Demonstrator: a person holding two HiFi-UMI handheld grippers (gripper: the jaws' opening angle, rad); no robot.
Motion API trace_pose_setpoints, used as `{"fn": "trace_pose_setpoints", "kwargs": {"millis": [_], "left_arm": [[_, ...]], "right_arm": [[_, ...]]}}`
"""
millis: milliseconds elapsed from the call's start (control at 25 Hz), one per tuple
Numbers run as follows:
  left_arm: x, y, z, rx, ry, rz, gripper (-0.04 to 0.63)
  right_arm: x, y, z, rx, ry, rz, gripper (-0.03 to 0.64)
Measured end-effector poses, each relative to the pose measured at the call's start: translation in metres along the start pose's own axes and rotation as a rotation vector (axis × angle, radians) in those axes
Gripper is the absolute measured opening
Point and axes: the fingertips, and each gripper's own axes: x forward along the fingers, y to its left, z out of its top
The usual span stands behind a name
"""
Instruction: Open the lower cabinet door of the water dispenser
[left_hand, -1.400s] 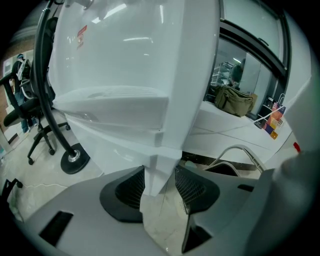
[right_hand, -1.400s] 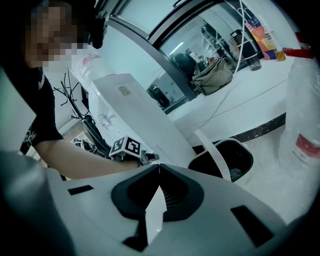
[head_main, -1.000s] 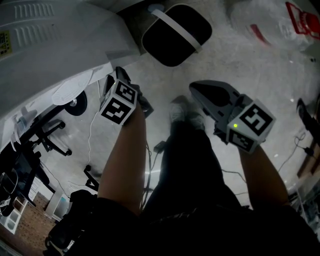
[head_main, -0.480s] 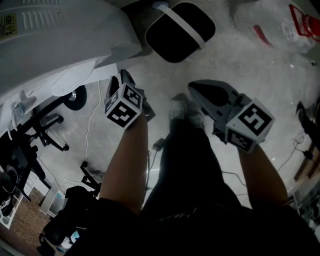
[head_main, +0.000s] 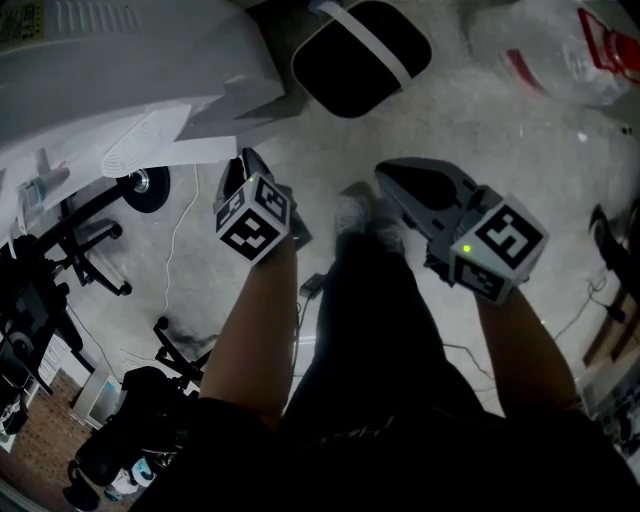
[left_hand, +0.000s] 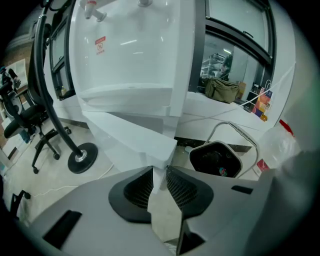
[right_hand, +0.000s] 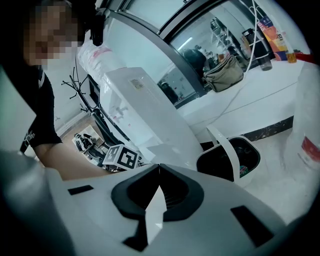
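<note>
The white water dispenser (head_main: 120, 60) fills the upper left of the head view. Its lower cabinet door (head_main: 160, 145) stands swung out from the body. My left gripper (head_main: 243, 160) is at the door's free edge. In the left gripper view the door (left_hand: 130, 135) runs down to the left gripper (left_hand: 160, 172), whose jaws have just been closing. They now pinch the door's thin corner edge. My right gripper (head_main: 383, 172) hovers over the floor to the right, away from the dispenser (right_hand: 145, 105). The right gripper (right_hand: 159, 167) is shut, with nothing between its jaws.
A black bin with a white handle (head_main: 360, 60) stands on the floor just right of the dispenser. A stand with a round base (head_main: 148, 182) and an office chair (head_main: 95, 250) are to the left. Cables cross the floor. The person's legs and shoes (head_main: 360, 215) are between the grippers.
The left gripper has drifted a little to the right at the door's edge, and the door stands farther out from the dispenser. The right gripper has stayed put.
</note>
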Motion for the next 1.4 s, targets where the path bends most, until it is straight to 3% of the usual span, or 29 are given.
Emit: {"fn": "trace_pose_setpoints", "kwargs": {"millis": [1400], "left_arm": [[-0.046, 0.073, -0.066, -0.032, 0.011, 0.05, 0.06]], "right_arm": [[0.015, 0.073, -0.036, -0.171, 0.142, 0.106, 0.012]]}}
